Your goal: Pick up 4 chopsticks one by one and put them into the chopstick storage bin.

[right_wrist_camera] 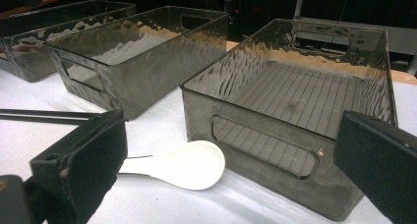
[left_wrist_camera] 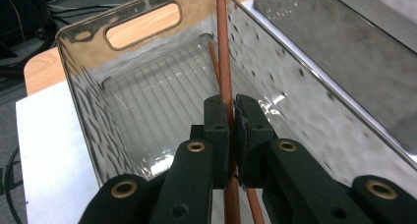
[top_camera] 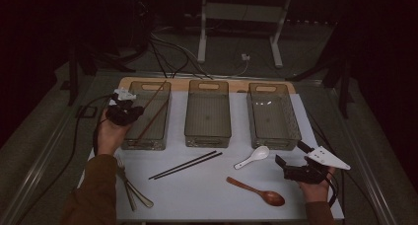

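Your left gripper [left_wrist_camera: 232,117] sits closest to the lens in the left gripper view, jaws pinched nearly together on a brown chopstick [left_wrist_camera: 222,47] that runs up between the pads and away toward the far handle cutout of the left bin [left_wrist_camera: 88,101]. A second brown stick [left_wrist_camera: 212,62] lies just beside it, lower in the bin; whether the pads also catch that one cannot be told from here.

In the high view your left gripper [top_camera: 124,111] hangs at the near left wall of the left bin [top_camera: 162,87], and the held chopstick [top_camera: 155,94] slants from the gripper up to the far end, its long axis along the bin's length. The far tip looks to rest on or near the far rim (contact not clear). The release turns on that: the stick is already lined up with the bin, so lowering the near end inside the wall should lay it flat.

Your right gripper [top_camera: 300,158] rests at the near right of the table, jaws wide and holding nothing. In its own view the white spoon [right_wrist_camera: 184,165] lies between the spread jaws but farther out, untouched, just in front of the right bin [right_wrist_camera: 260,150]. That hand is the nearer one to the spoon.
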A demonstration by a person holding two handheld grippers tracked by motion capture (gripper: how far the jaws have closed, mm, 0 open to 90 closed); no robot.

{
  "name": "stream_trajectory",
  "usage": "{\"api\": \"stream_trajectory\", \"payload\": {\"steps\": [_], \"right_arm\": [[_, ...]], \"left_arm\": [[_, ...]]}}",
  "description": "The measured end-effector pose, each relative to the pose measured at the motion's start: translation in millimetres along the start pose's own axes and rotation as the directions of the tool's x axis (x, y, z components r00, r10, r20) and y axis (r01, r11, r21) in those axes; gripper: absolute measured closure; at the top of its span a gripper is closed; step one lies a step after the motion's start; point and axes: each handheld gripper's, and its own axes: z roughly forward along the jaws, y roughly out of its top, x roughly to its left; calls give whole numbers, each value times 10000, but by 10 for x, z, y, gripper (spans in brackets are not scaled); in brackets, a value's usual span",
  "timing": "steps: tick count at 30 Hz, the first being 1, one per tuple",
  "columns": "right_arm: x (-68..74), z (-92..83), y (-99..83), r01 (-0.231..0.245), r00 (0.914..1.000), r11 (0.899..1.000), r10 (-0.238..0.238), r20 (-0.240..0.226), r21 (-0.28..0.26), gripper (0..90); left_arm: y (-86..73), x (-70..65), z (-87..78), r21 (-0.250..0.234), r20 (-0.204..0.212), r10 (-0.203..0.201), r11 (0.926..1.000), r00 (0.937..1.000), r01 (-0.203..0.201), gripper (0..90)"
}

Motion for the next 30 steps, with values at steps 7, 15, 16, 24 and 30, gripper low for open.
{"api": "stream_trajectory", "payload": {"steps": [7, 15, 16, 24, 30], "right_arm": [[-2, -1, 0, 10, 10000, 10000, -10, 6, -13, 2], [1, -1, -1, 5, 10000, 10000, -5, 5, -12, 2], [2, -2, -1, -2, 10000, 10000, 2, 9, -17, 2], [0, -3, -1, 5, 10000, 10000, -5, 11, -13, 2], [-3, -6, -1, -13, 10000, 10000, 13, 21, -25, 2]], "left_arm": [[-52, 35, 4, -1, 44, -103, 9999, 9999, 103, 863], [-80, 26, 63, 196, 23, -177, 9997, 9998, 176, 861], [-81, 23, 69, 172, 73, -211, 9996, 9997, 210, 861], [-93, 5, 115, 145, 402, -448, 9989, 9982, 442, 836], [-126, 14, 112, -307, 216, -1097, 9934, 9937, 1103, 417]]}}
